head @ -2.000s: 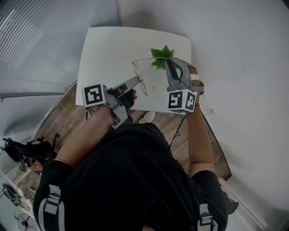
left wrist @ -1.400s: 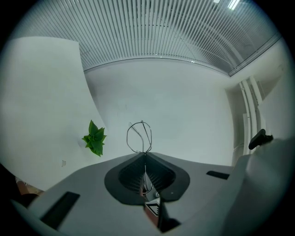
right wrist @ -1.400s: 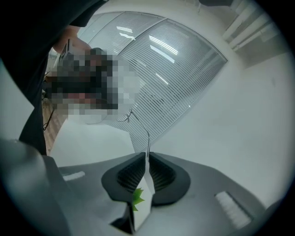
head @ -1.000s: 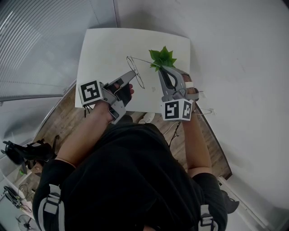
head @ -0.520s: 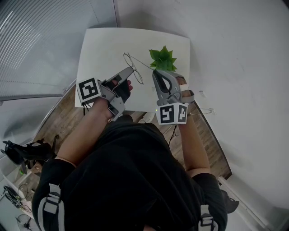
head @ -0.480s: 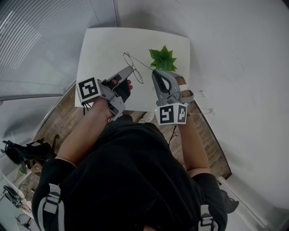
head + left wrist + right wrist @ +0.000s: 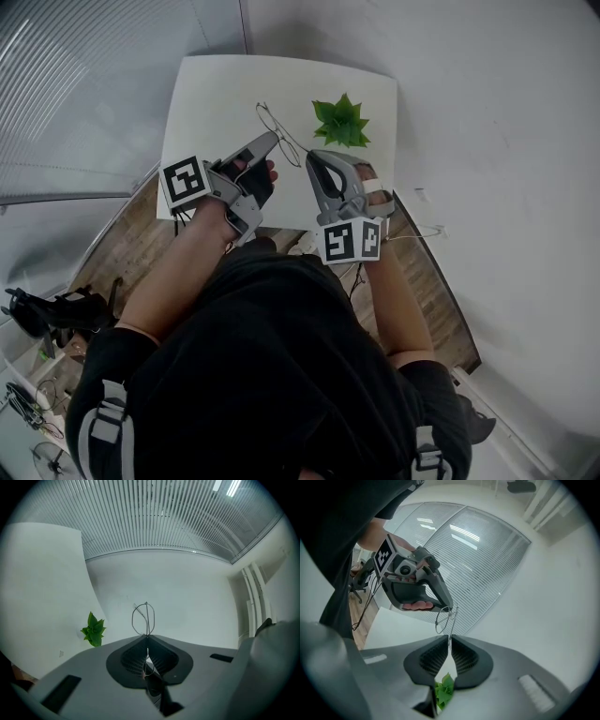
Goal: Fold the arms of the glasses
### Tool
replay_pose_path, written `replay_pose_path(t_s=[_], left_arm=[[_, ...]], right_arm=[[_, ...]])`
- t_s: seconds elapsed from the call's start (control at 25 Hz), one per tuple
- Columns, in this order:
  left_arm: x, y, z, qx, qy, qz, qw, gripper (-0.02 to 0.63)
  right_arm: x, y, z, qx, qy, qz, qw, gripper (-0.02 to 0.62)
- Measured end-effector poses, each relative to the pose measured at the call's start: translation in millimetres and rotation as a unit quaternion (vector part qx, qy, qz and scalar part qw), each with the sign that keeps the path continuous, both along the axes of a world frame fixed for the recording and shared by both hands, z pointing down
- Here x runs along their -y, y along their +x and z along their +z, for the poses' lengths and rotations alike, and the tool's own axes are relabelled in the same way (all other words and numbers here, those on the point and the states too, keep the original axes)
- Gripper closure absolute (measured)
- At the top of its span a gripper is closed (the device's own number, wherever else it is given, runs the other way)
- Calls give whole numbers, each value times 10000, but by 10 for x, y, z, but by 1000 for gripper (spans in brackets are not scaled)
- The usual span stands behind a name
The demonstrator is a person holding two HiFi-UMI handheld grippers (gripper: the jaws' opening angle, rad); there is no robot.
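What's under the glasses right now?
Bare white table; the glasses hang above it, pinched by the left claw and right claw. The claws cover the table nearer the person.

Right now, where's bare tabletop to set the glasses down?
Widest bare patch: the table's far-left quarter, bordered by its far edge, its left edge and the left gripper. A narrow strip runs beyond the plant. Crowded: the near-right part, where the left gripper and right gripper hold the glasses up beside the plant.
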State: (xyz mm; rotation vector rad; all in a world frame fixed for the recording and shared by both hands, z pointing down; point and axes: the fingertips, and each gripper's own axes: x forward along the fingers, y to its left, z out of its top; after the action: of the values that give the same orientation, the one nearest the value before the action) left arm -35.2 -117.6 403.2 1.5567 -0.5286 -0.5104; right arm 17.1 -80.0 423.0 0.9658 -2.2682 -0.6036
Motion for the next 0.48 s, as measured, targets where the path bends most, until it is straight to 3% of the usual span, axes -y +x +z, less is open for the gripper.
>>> replay_pose_path(t_s=[0.48], left_arm=[[5, -17, -1, -116, -54, -89, 9999, 594]], right_arm=[[-105, -130, 70, 35, -110, -193, 9997, 558]])
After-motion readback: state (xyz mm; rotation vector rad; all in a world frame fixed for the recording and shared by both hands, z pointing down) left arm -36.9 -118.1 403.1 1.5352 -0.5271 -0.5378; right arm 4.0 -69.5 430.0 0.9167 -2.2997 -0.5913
